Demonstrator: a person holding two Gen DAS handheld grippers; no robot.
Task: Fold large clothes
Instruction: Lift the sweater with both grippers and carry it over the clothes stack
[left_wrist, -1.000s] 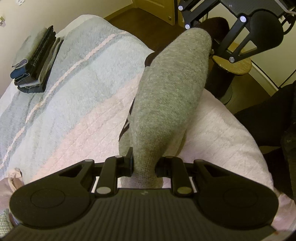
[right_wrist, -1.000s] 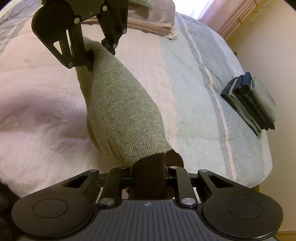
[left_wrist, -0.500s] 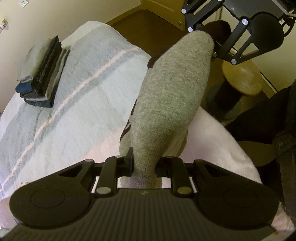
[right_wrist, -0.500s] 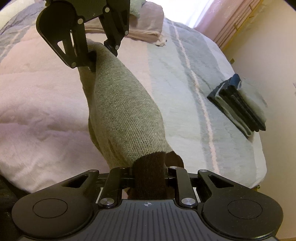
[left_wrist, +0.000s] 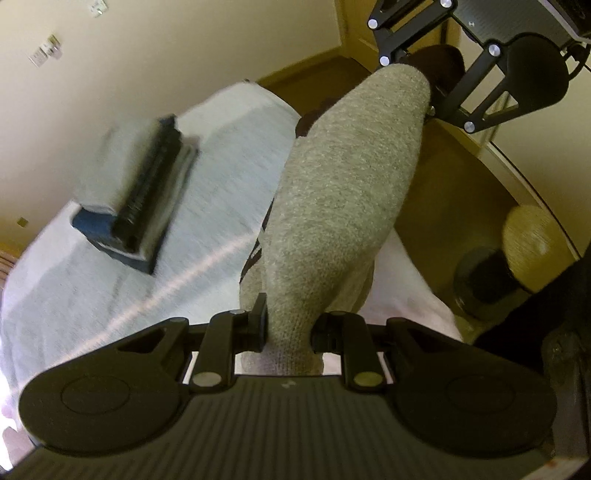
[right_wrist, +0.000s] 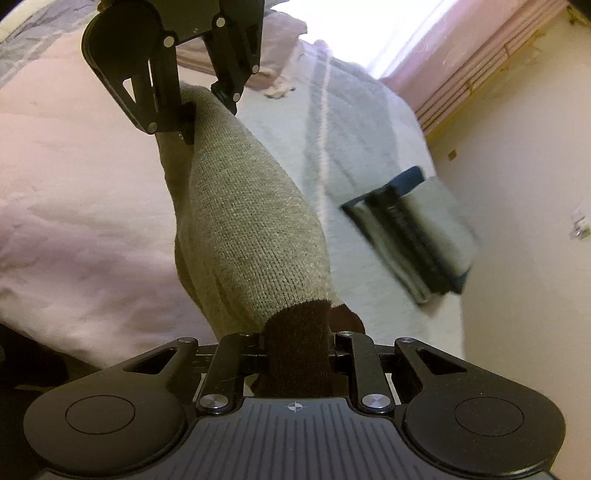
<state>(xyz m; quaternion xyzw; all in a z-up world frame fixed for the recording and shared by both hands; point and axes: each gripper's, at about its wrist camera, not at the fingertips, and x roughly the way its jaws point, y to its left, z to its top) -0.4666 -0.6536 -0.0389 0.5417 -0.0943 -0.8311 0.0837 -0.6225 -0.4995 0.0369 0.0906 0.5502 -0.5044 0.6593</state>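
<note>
The folded stack (left_wrist: 136, 199) left of the fingers (left_wrist: 258, 321) smears with motion blur, layers unreadable; the grey sweater (left_wrist: 343, 206) hides the bed (left_wrist: 92, 295) beyond the fingers.

a striped bedspread (left_wrist: 229, 177) holds a stack of folded clothes (left_wrist: 140, 199); a round stool (left_wrist: 532, 251) stands on the floor.

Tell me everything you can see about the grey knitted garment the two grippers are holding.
The grey knitted garment is a thick, heathered knit with a dark brown band at one end. It is bunched into a long roll stretched in the air between the grippers, above the bed and not resting on it. The left gripper is shut on its grey end; the right gripper is shut on the brown band. More fabric, partly brown-striped, hangs beneath the roll.
</note>
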